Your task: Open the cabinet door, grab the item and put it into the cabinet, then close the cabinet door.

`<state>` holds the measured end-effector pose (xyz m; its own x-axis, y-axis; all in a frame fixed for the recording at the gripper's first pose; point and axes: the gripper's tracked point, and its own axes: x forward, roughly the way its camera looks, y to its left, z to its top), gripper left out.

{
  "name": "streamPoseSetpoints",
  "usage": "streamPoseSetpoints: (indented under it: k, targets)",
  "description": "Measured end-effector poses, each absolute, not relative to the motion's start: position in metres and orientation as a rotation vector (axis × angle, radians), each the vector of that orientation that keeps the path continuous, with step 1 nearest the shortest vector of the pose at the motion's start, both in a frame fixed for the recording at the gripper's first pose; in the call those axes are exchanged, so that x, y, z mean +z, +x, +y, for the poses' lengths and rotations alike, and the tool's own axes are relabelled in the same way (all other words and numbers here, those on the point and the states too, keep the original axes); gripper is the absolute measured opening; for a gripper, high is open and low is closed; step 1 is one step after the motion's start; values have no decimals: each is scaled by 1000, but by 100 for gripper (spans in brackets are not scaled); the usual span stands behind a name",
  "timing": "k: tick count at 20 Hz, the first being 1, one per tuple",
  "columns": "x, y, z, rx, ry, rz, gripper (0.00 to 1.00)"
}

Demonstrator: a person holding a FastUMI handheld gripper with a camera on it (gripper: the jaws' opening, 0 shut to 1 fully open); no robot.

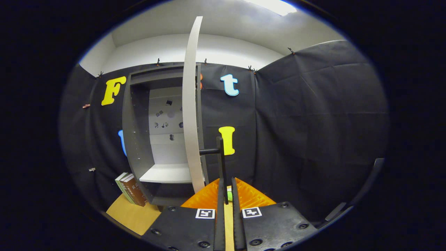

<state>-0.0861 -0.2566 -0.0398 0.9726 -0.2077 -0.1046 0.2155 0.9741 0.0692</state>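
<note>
Between the hand-held gripper (225, 195) fingers, the door handle (221, 164) is clamped.

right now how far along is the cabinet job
Done: the cabinet door stands swung open, edge-on, showing the white shelf with nothing resting on it. In hand: the claw is closed on the door's black handle. Left: the books beside the cabinet remain outside; one must go in, then the door gets closed.
</note>
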Motion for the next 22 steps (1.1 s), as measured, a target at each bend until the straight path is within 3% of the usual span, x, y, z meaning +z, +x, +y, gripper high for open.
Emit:
streamPoseSetpoints:
  k: [2,8,16,22]
  targets:
    - [-41,-91,-258,-245,86,111,19]
    - [-40,-120,-207,-188,12,139,96]
    - [-199,-128,-58,80,84,496,98]
    - [-340,-91,-17,113,120,689,99]
